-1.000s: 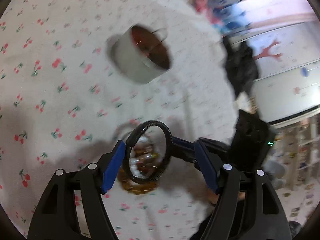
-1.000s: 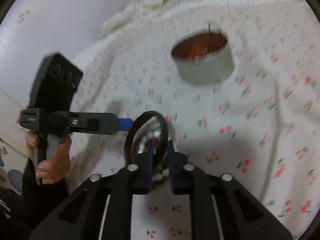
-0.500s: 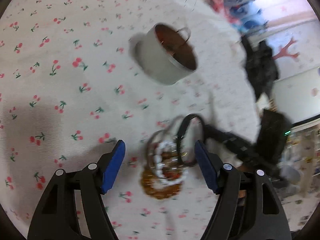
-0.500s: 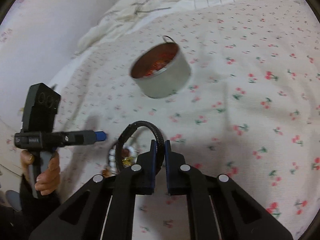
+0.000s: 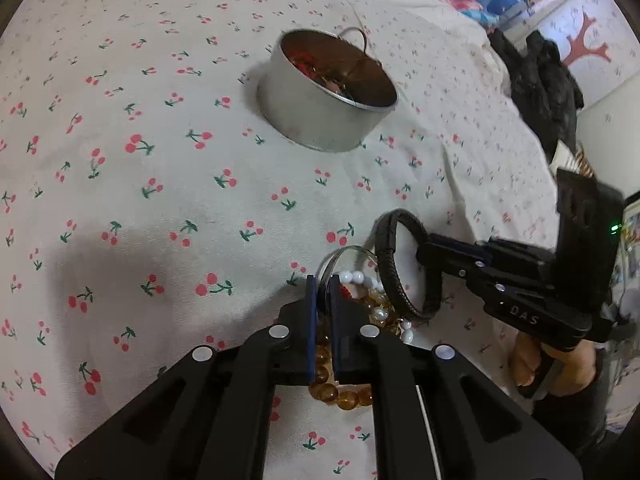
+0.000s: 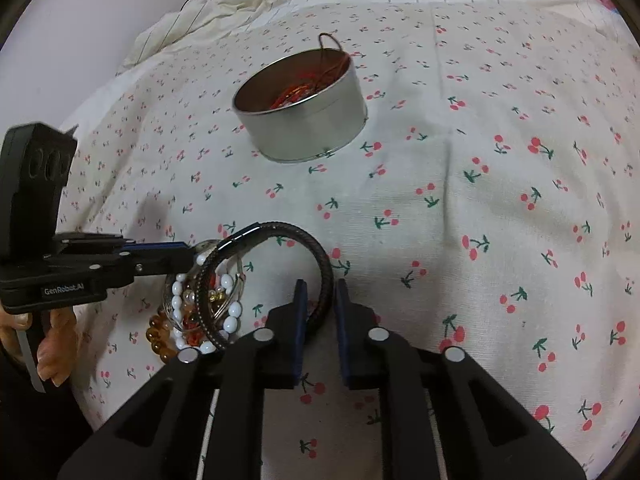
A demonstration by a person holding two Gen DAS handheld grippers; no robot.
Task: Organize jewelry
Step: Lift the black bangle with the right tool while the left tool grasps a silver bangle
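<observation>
Here the sorting is mid-pick. At lower left of the right wrist view, the left gripper (image 6: 192,258) is pinched on a thin silver bangle (image 5: 340,254) in the bead pile (image 6: 188,320). Lower centre, the right gripper (image 6: 320,300) clamps the black braided bracelet (image 6: 320,256). Next, I judge, lift it clear and carry it to the tin (image 6: 304,128), upper centre.

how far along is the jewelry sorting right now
Partly done. The round metal tin already holds some red and gold pieces. In hand: the right claw is shut on the black braided bracelet, and the left claw has closed on the thin silver bangle. Left: the white bead bracelet and amber bead bracelet lie on the cherry-print sheet.
</observation>
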